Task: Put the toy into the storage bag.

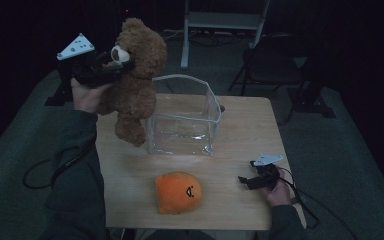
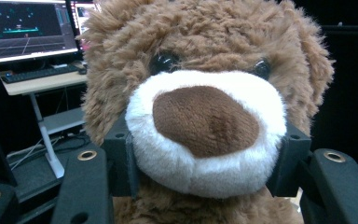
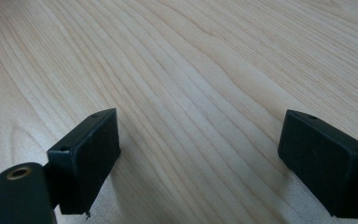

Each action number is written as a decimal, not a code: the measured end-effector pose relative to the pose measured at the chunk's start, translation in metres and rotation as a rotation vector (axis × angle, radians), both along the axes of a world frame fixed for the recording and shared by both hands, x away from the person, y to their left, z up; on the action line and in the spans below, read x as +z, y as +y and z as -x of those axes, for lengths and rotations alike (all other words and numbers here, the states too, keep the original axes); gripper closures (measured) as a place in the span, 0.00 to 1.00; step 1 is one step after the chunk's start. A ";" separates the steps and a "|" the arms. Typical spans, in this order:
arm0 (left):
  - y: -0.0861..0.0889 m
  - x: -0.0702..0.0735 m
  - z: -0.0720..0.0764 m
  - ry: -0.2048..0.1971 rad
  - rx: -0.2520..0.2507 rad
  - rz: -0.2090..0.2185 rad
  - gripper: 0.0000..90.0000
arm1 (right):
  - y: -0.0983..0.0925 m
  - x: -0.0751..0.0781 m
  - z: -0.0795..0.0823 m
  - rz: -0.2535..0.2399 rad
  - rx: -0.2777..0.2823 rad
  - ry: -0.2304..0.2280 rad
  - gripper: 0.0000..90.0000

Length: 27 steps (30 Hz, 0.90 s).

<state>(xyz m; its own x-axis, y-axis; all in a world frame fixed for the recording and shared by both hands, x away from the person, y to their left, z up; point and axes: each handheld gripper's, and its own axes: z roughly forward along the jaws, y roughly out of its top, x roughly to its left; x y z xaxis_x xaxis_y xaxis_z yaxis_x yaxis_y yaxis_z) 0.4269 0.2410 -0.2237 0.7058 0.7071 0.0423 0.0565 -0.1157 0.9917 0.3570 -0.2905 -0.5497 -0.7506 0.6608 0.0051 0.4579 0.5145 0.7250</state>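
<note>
Low in the frame, an orange toy [image 1: 178, 192] is lying on the table [image 1: 240, 125]. At lower right, the right gripper [image 1: 245, 181] is resting there, its jaws wide apart with nothing between them. Farther back, a clear box [image 1: 185, 116] is standing. At upper left, the left gripper [image 1: 117, 67] is squeezing the bear [image 1: 135, 80] by its snout, holding it up beside the box.

Brown teddy bear [image 1: 135, 75] with a white muzzle and dark brown nose; orange plush [image 1: 178, 192]; pale wood-grain desk [image 1: 240, 130]; clear box [image 1: 185, 117].
</note>
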 end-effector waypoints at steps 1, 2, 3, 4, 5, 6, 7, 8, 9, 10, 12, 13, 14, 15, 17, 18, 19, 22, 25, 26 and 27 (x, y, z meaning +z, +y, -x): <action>-0.001 0.000 -0.001 0.002 0.000 -0.004 0.46 | 0.000 0.000 0.000 0.000 0.000 0.000 0.13; -0.001 0.000 -0.002 0.002 0.001 -0.005 0.46 | 0.000 0.000 0.000 0.000 0.000 0.000 0.13; -0.002 0.000 -0.002 0.004 0.001 -0.004 0.46 | 0.000 0.000 0.000 0.000 0.000 0.000 0.13; -0.003 0.000 -0.003 0.004 0.001 -0.005 0.46 | 0.000 0.000 0.000 0.000 0.000 0.000 0.13; -0.003 0.000 -0.004 0.005 0.001 -0.005 0.46 | 0.000 0.000 0.000 0.000 0.000 0.000 0.13; -0.003 0.000 -0.004 0.005 0.001 -0.004 0.46 | 0.000 0.000 0.000 0.000 0.000 0.000 0.13; -0.003 0.001 -0.005 0.007 0.002 -0.003 0.46 | 0.000 0.000 0.000 0.000 0.000 0.000 0.13; -0.003 0.001 -0.006 0.008 0.003 -0.004 0.46 | 0.000 0.000 0.000 0.000 0.000 0.000 0.13; -0.004 0.001 -0.007 0.010 0.006 -0.001 0.46 | 0.000 0.000 0.000 0.000 0.000 0.000 0.13; -0.004 0.001 -0.007 0.011 0.007 -0.002 0.46 | 0.000 0.000 0.000 0.000 0.000 0.000 0.13; -0.004 0.002 -0.009 0.012 0.008 -0.004 0.46 | 0.000 0.000 0.000 0.000 0.000 0.001 0.13; -0.005 0.003 -0.009 0.012 0.008 -0.003 0.46 | 0.000 0.000 0.000 0.000 0.000 0.001 0.13; -0.005 0.003 -0.010 0.012 0.008 -0.002 0.46 | 0.000 0.000 0.000 0.000 -0.001 0.002 0.13; -0.006 0.004 -0.010 0.012 0.009 -0.001 0.46 | 0.000 0.000 0.000 0.000 -0.001 0.001 0.13; -0.006 0.005 -0.010 0.010 0.009 0.002 0.46 | 0.000 0.000 0.000 0.000 -0.001 0.001 0.13; -0.007 0.006 -0.011 0.008 0.010 0.003 0.46 | 0.000 0.000 0.000 0.000 -0.001 0.001 0.13; -0.007 0.006 -0.011 0.007 0.011 0.005 0.46 | 0.000 0.000 0.000 0.000 -0.001 0.001 0.13; -0.009 0.008 -0.013 0.003 0.008 0.009 0.46 | 0.000 0.000 0.000 0.000 0.000 0.000 0.13; -0.012 0.009 -0.015 0.001 0.006 0.015 0.46 | 0.000 0.000 0.000 0.000 0.000 0.000 0.13; -0.013 0.009 -0.016 0.001 0.004 0.016 0.46 | 0.000 0.000 0.000 0.000 0.000 0.000 0.13; -0.015 0.008 -0.016 0.001 0.002 0.015 0.46 | 0.000 0.000 0.000 0.000 0.000 0.000 0.13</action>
